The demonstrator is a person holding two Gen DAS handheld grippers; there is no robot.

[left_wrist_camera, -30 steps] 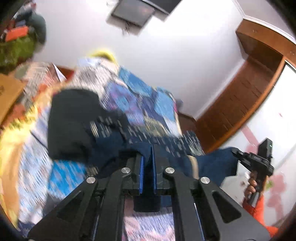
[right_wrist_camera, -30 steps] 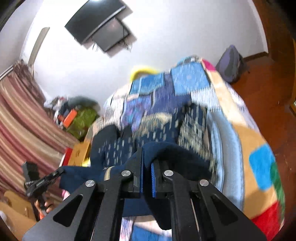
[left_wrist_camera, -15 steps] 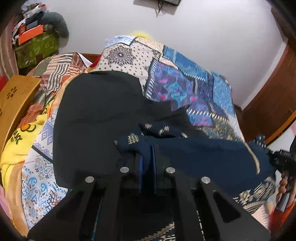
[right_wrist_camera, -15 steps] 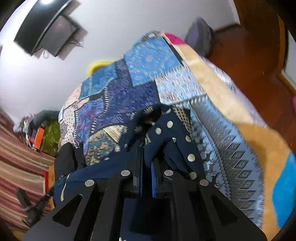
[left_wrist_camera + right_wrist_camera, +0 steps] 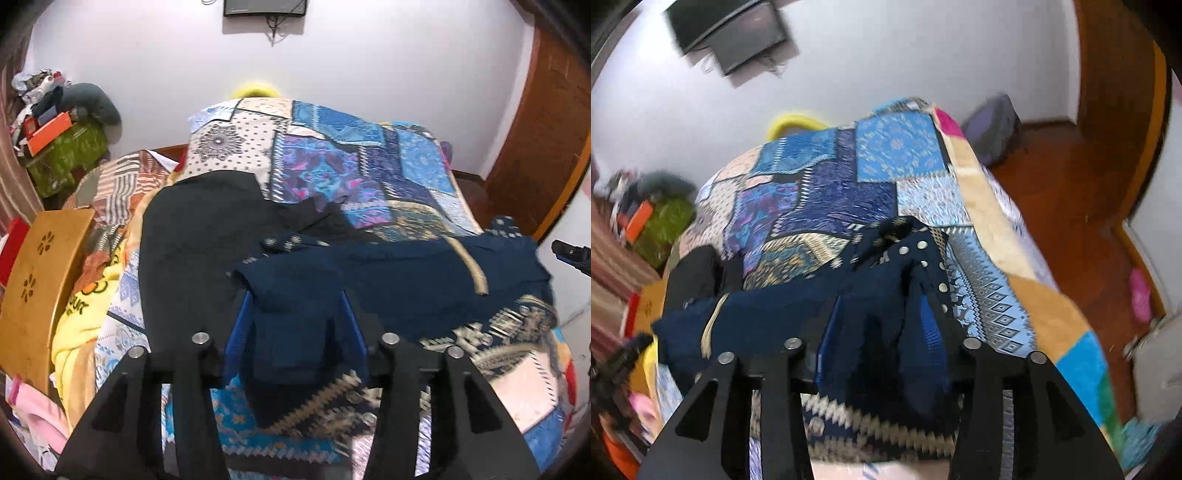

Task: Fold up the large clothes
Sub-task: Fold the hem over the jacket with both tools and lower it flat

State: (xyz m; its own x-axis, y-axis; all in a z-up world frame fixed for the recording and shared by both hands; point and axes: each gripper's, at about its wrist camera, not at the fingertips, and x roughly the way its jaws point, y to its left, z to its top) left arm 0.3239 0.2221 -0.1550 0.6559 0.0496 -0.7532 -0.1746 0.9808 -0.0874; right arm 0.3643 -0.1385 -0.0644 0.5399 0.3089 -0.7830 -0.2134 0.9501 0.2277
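Observation:
A large navy garment (image 5: pixel 399 280) with cream print and a tan band lies across the near end of the patchwork-quilted bed (image 5: pixel 332 162). My left gripper (image 5: pixel 297 299) is open, its blue pads (image 5: pixel 240 325) spread on either side of a fold of the garment's left end. My right gripper (image 5: pixel 882 306) is open too, its jaws spread around the bunched right end with silver studs (image 5: pixel 905 266). The right gripper's tip (image 5: pixel 572 254) shows at the left wrist view's right edge. A black garment (image 5: pixel 199 236) lies flat beyond the navy one.
A wooden board (image 5: pixel 40 280) and yellow bedding (image 5: pixel 85 310) lie left of the bed. A cluttered green box (image 5: pixel 62 151) stands at the back left. A wall TV (image 5: pixel 264 7) hangs above. A grey backpack (image 5: pixel 993 125) sits on the wooden floor (image 5: pixel 1071 192) right of the bed.
Both grippers brought the navy garment down onto the bed, then opened. The garment now rests on the quilt, with folds lying between the spread jaws.

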